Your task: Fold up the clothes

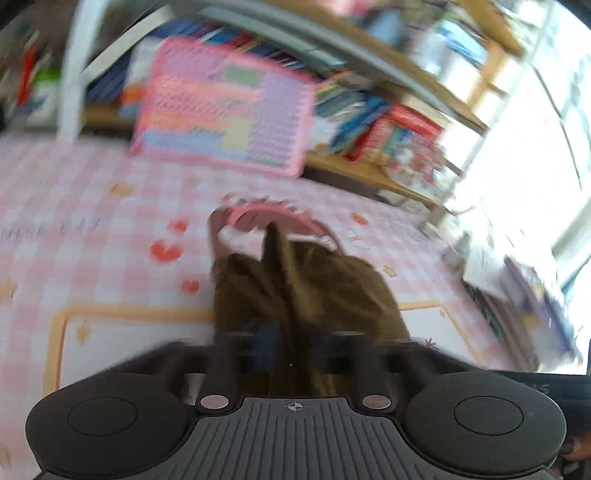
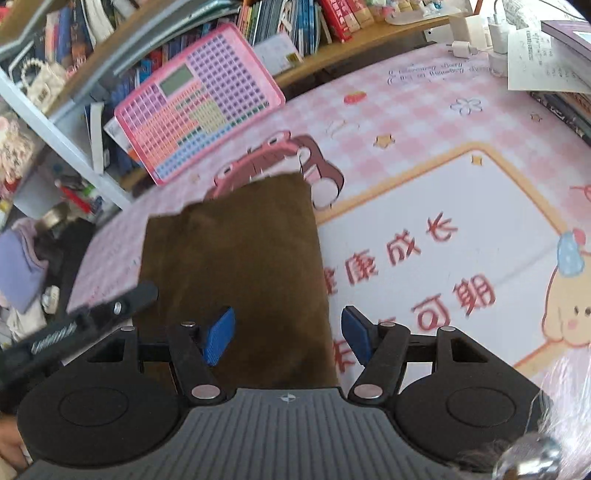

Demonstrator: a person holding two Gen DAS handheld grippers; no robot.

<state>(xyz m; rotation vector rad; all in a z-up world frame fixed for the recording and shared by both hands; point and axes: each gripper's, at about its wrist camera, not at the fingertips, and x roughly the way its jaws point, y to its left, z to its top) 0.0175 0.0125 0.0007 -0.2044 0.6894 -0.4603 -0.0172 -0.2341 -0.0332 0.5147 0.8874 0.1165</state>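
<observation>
- Nearest, the right gripper [image 2: 288, 334] hangs with its blue pads [image 2: 218, 334] apart, above the near end of a brown garment [image 2: 236, 266] and not pressing it.
- The left gripper [image 1: 291, 347], blurred, is pinched together on bunched folds of that brown cloth.
- The garment lies folded on a pink checked tablecloth [image 2: 424, 110] with a cartoon print and a white panel [image 2: 443, 221] to the right.
- Farther, a pink grid board [image 2: 199, 103] leans against a bookshelf [image 2: 295, 22].
- Far right: white chargers [image 2: 476, 33] and papers [image 2: 543, 59].
</observation>
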